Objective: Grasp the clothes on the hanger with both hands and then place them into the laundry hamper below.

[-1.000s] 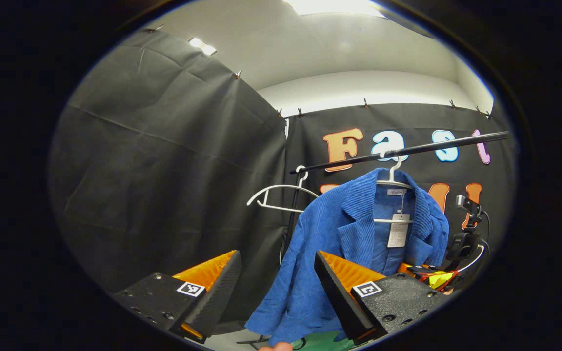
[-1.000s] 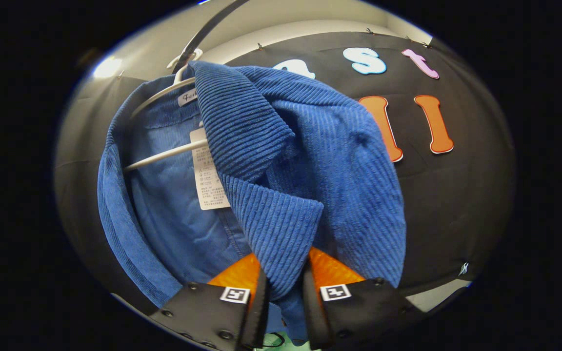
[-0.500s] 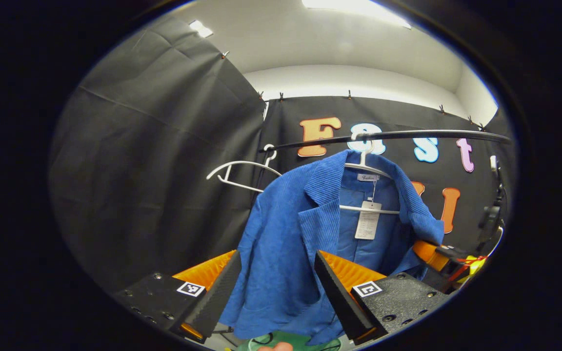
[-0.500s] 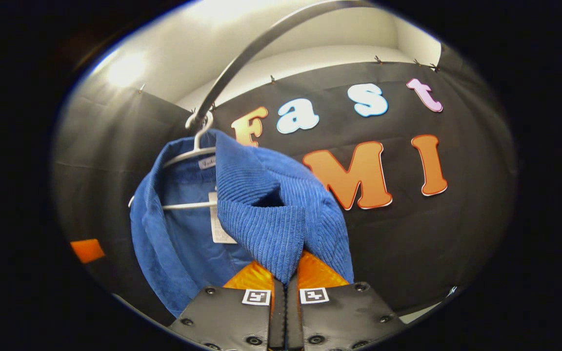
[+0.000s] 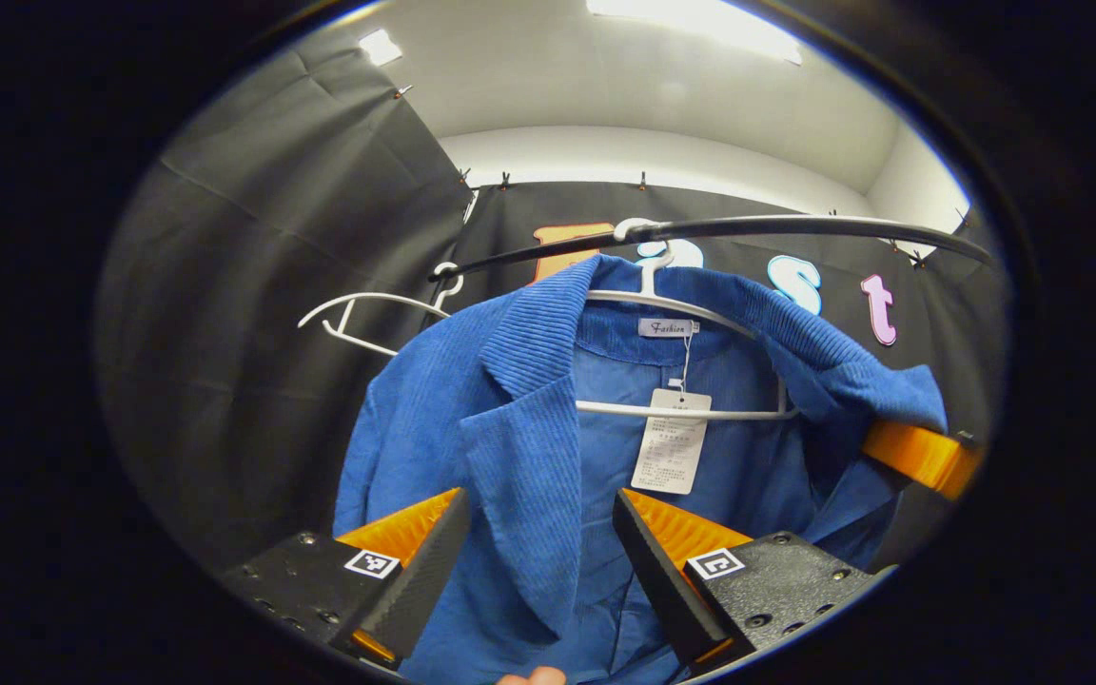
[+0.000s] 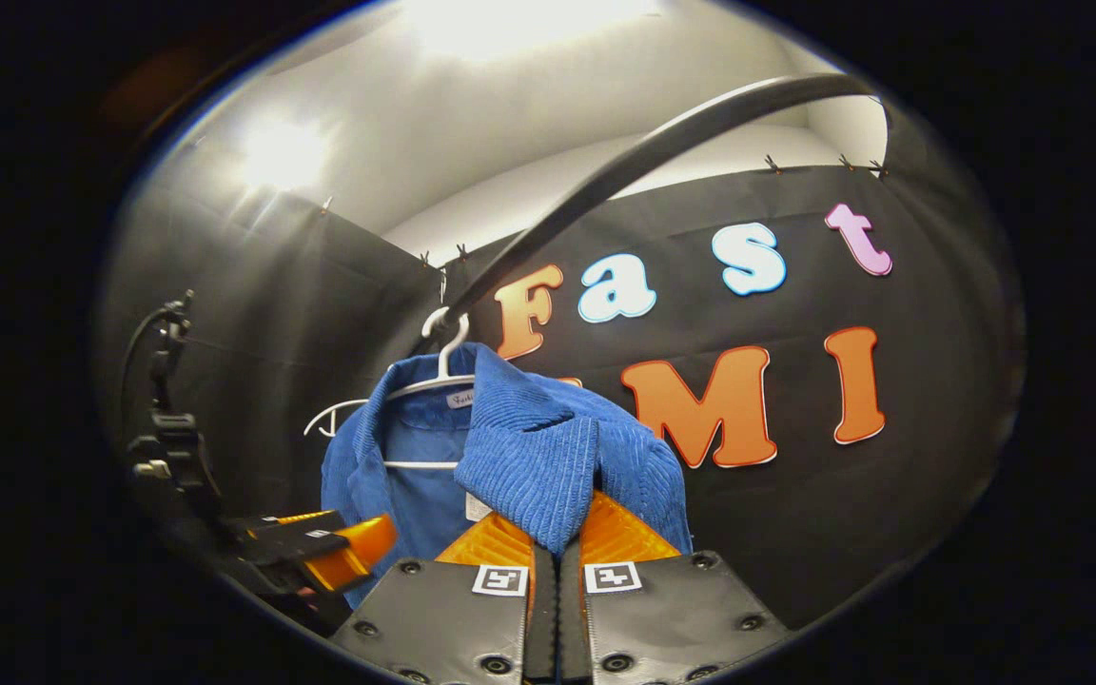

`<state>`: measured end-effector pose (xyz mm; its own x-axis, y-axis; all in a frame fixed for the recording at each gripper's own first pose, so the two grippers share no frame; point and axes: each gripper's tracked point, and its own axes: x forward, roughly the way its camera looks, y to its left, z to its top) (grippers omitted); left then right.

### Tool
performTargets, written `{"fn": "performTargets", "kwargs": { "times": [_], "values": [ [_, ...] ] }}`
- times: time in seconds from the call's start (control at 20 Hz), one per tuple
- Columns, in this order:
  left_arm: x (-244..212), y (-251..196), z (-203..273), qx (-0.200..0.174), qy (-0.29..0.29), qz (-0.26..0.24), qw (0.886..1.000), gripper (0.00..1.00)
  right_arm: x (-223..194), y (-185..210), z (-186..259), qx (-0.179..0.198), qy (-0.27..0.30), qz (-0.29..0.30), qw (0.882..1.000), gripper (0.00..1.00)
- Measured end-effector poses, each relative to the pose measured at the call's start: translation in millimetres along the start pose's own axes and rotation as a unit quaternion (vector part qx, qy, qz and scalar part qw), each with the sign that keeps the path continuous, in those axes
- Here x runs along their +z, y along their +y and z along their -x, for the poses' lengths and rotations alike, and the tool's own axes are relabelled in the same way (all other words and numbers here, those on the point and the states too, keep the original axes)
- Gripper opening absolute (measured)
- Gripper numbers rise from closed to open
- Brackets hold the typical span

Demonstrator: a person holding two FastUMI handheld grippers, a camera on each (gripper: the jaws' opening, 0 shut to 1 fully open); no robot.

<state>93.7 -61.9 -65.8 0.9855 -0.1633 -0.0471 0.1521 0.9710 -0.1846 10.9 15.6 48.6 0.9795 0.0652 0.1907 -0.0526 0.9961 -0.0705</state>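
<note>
Currently right gripper [image 6: 557, 533] pinches the blue jacket [image 5: 510, 447] lapel; left gripper [image 5: 537, 561], spread, has the opposite lapel hanging lengthwise between its fingers.

The left tool [image 5: 534, 547] stands with its fingers spread wide, the left lapel of the blue corduroy jacket [image 5: 472, 428] hanging down between them, touching neither. Ahead and above, the jacket hangs on a white hanger [image 5: 676, 304] hooked over a dark rail [image 5: 795, 226]. A paper tag [image 5: 670, 440] dangles inside the collar. To the upper left, an empty white hanger [image 5: 358, 309] hangs from the same rail. At far right, the right tool [image 5: 919, 455] meets the jacket's other lapel.
</note>
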Motion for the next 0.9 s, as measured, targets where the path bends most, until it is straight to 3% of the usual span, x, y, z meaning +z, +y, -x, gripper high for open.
{"fn": "performTargets", "kwargs": {
  "times": [0.4, 0.55, 0.6, 0.7, 0.9],
  "values": [
    [-54, 42, -47, 0.108, -0.008, -0.04, 0.993, 0.95, 19, 1, 12, 0.023, -0.022, -0.009, 0.999, 0.08],
    [-83, 76, -55, 0.141, 0.026, -0.052, 0.988, 0.92, 16, -1, 12, 0.026, -0.015, -0.016, 0.999, 0.08],
    [-85, 81, -52, 0.142, 0.033, -0.044, 0.988, 0.95, 16, -3, 12, 0.024, -0.013, -0.015, 1.0, 0.09],
    [-80, 91, -48, 0.132, 0.033, -0.025, 0.99, 0.81, 14, -5, 10, 0.017, -0.01, -0.011, 1.0, 0.08],
    [-30, 96, -25, 0.085, 0.005, -0.052, 0.995, 0.52, 6, -3, 5, -0.013, -0.009, 0.003, 1.0, 0.08]
  ]
}}
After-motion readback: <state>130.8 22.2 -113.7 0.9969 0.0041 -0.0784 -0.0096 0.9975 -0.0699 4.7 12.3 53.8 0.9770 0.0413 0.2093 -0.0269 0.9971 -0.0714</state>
